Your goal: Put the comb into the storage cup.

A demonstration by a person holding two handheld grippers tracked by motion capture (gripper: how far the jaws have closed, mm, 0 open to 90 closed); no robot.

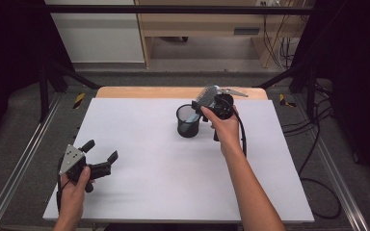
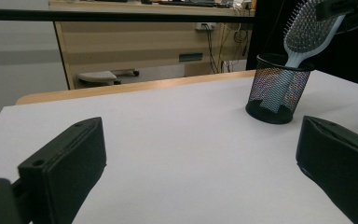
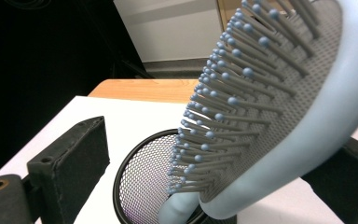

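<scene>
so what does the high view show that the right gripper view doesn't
High view alone: both hands, the left tool open and resting at the table's near left corner, the whole white tabletop, and the floor and cables around it.

Right gripper view alone: the hairbrush bristles close up, with the jaws standing open either side of the brush head, the left pad clear of it.

Both: the pale blue hairbrush standing handle-down in the black mesh cup, leaning on its rim.

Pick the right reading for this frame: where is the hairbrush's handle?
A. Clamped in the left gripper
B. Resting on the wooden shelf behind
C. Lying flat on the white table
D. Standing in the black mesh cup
D: the hairbrush leans with its handle down inside the black mesh cup, head sticking out above the rim.
</scene>
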